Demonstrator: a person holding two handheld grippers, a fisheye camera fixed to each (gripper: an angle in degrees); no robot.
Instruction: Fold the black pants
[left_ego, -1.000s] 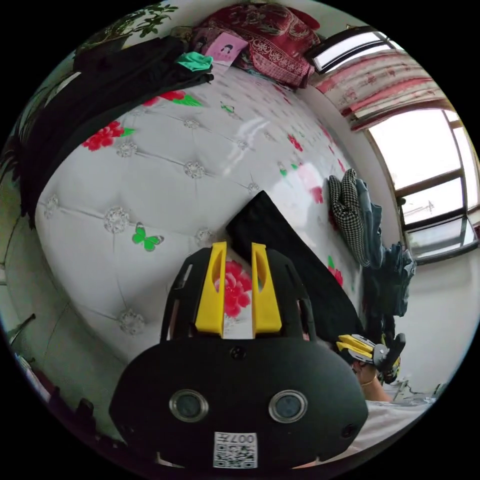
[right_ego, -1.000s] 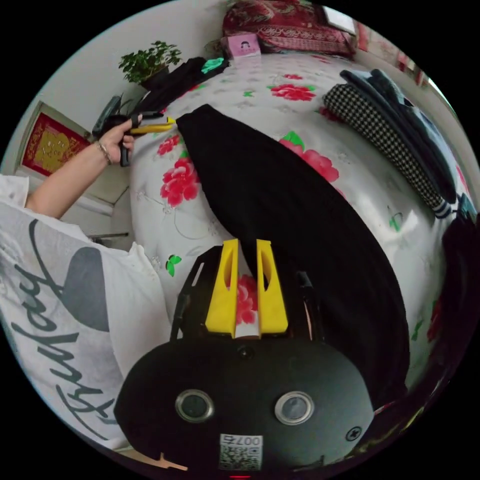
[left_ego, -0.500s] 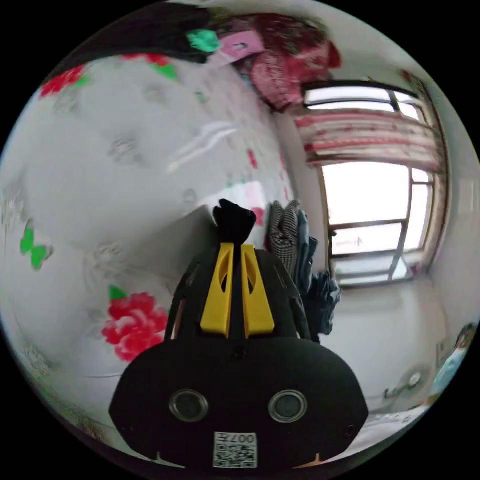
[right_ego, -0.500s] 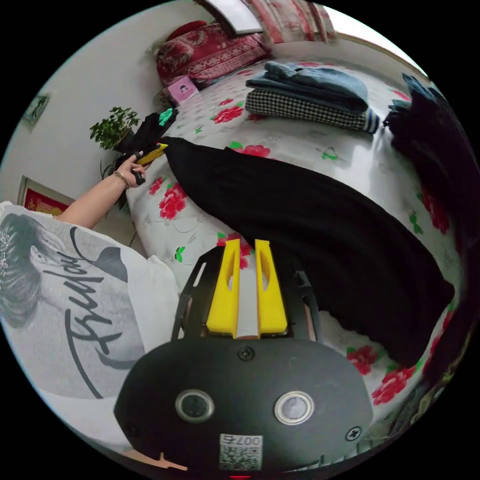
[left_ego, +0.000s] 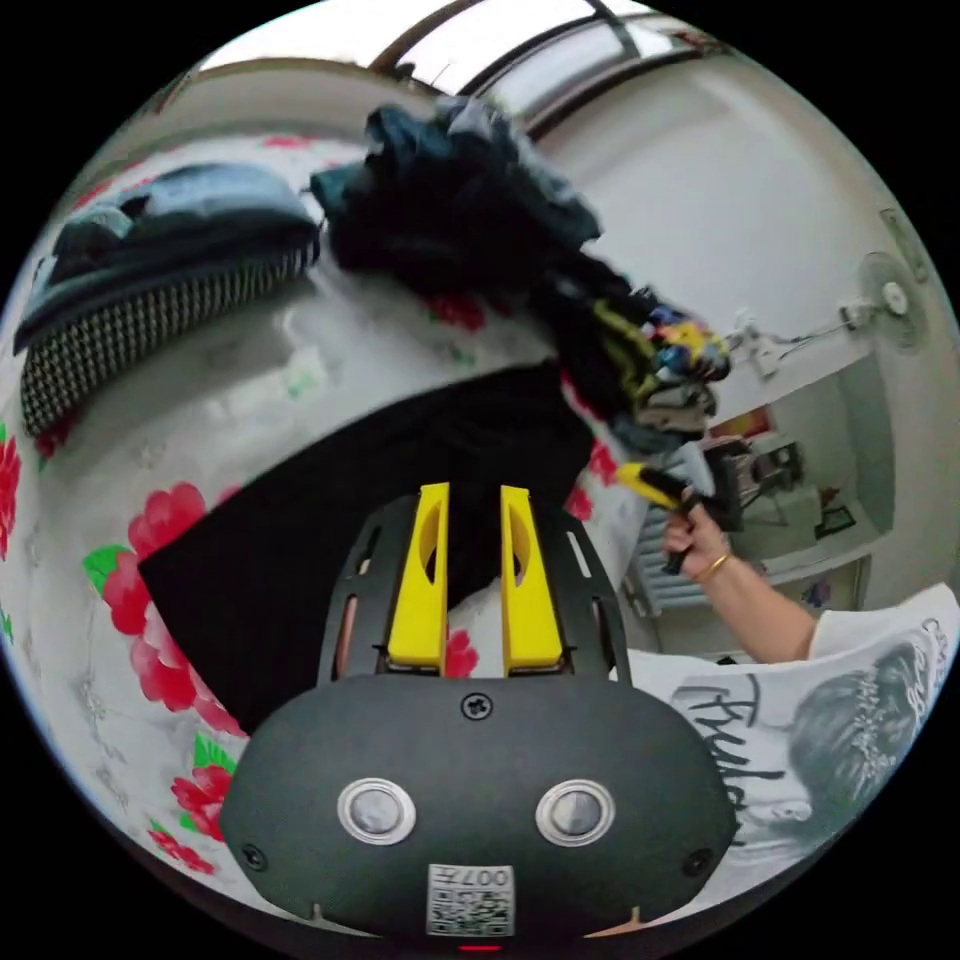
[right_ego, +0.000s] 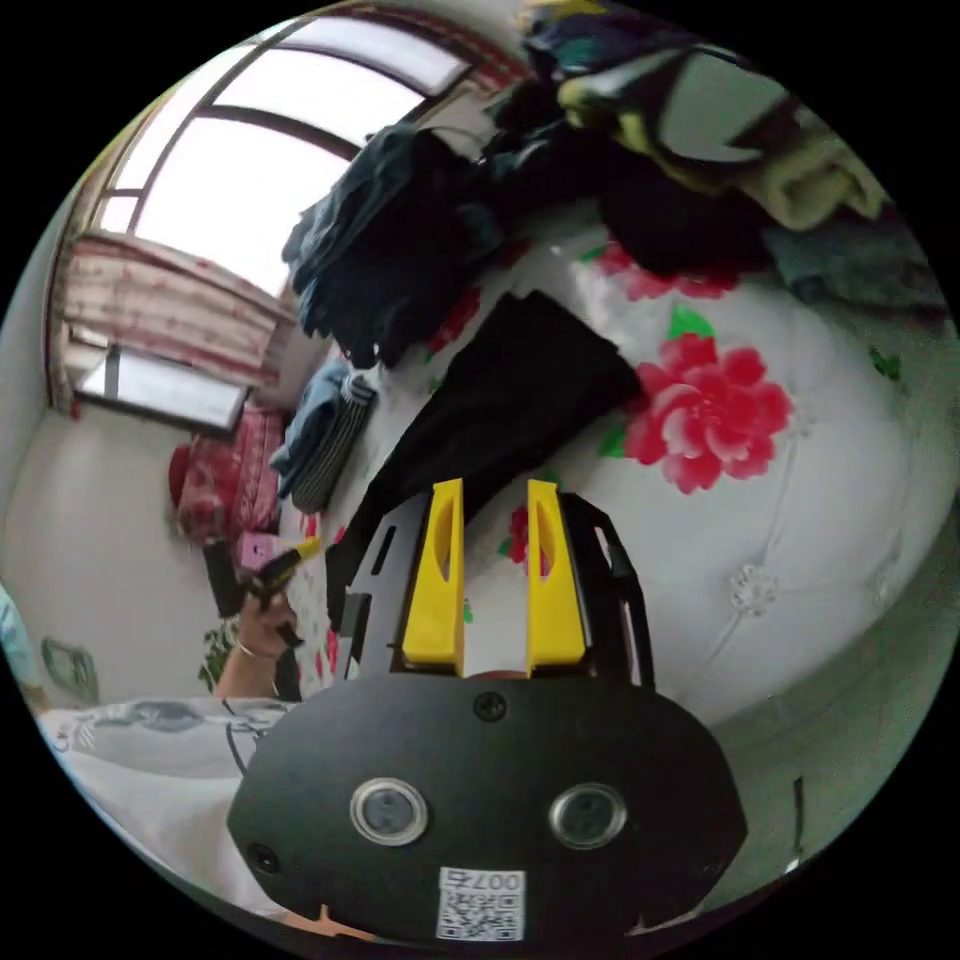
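The black pants (left_ego: 380, 470) lie flat on the white flowered mattress (left_ego: 200, 400), just beyond my left gripper (left_ego: 475, 490), which is open with nothing between its yellow jaws. In the right gripper view the pants (right_ego: 510, 400) stretch away from my right gripper (right_ego: 494, 485), also open and holding nothing, hovering near their closer end. A hand holds the right gripper (left_ego: 640, 482) at the mattress edge in the left gripper view. The left gripper (right_ego: 295, 552) sits in the other hand at the far end in the right gripper view.
A loose heap of dark and coloured clothes (left_ego: 480, 210) sits on the mattress beside the pants, also seen as the heap (right_ego: 560, 150). A folded stack with a checked piece (left_ego: 150, 280) lies further off. The person's white printed shirt (left_ego: 800, 690) is close by. Windows (right_ego: 260, 150) line the wall.
Half a second ago my left gripper was shut on a bunched end of the pants; now it is open and the pants lie flat, looking shorter. Both views have swung round.
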